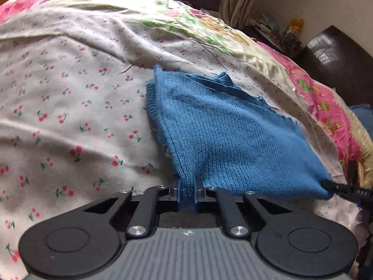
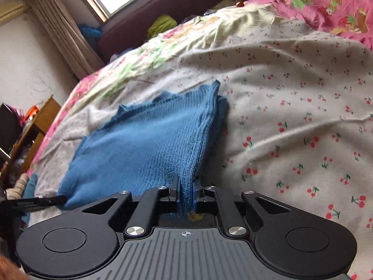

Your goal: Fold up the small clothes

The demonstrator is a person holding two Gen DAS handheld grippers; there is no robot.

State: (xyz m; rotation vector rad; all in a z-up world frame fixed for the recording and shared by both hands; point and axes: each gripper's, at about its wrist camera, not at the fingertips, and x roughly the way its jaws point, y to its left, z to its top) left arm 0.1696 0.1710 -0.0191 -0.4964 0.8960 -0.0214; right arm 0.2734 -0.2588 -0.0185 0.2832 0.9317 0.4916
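A small blue knitted garment (image 1: 223,135) lies folded in layers on a white cherry-print sheet (image 1: 70,107). My left gripper (image 1: 187,186) is shut on its near left corner. The right gripper's tip (image 1: 335,187) pinches the near right corner in the same view. In the right wrist view the blue garment (image 2: 144,144) lies ahead on the sheet (image 2: 291,121). My right gripper (image 2: 186,187) is shut on its near corner there. The left gripper's tip (image 2: 49,200) holds the other near corner at the left.
A pink floral quilt (image 1: 326,107) lies along the bed's right side and far end. A dark headboard (image 2: 158,11), curtains (image 2: 60,30) and a window stand behind the bed. A wooden bedside shelf (image 2: 35,126) with clutter is at the left.
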